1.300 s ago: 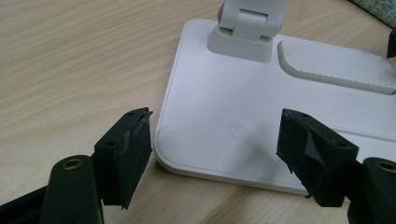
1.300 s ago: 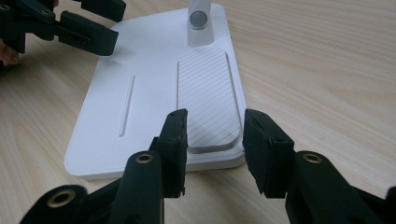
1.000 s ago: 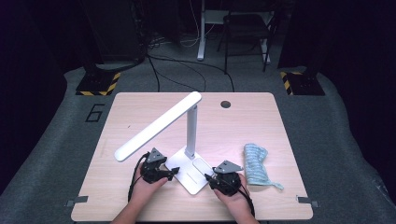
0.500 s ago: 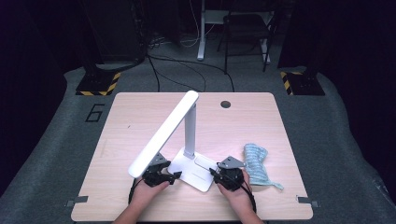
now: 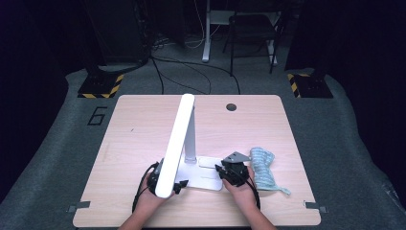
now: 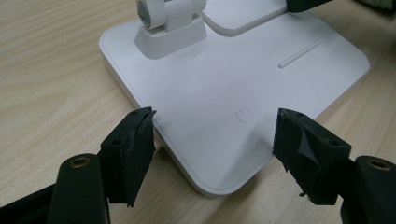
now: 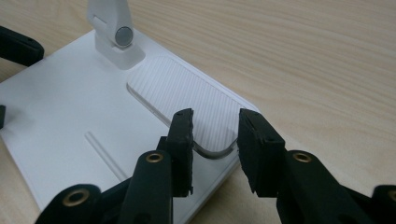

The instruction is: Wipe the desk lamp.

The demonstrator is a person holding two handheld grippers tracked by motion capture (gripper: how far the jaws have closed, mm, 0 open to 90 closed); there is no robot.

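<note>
White plastic desk lamp sits near the front edge of the wooden table, its flat base squarely between the two hands, so the job in hand looks like working the lamp itself, probably steadying the base and going for the touch power button. The left gripper hangs over the near corner of the base with its jaws wide apart, straddling that corner and the button mark, not touching anything as far as I can see. The right gripper is at the opposite side of the base, jaws nearly together after just having been closing, with only the rounded end of the ribbed pad and the base edge showing through the narrow gap; nothing is pinched. My guess for the next move: bring one jaw tip down on the button mark, lightly, while the other hand keeps the base from sliding. Room-wise, the long lamp head reaches forward right above the left hand, so lifting that side means bumping it. A blue-and-white cloth lies just beside the right hand, and the table's front edge is close behind both wrists. Far half of the table is open.
</note>
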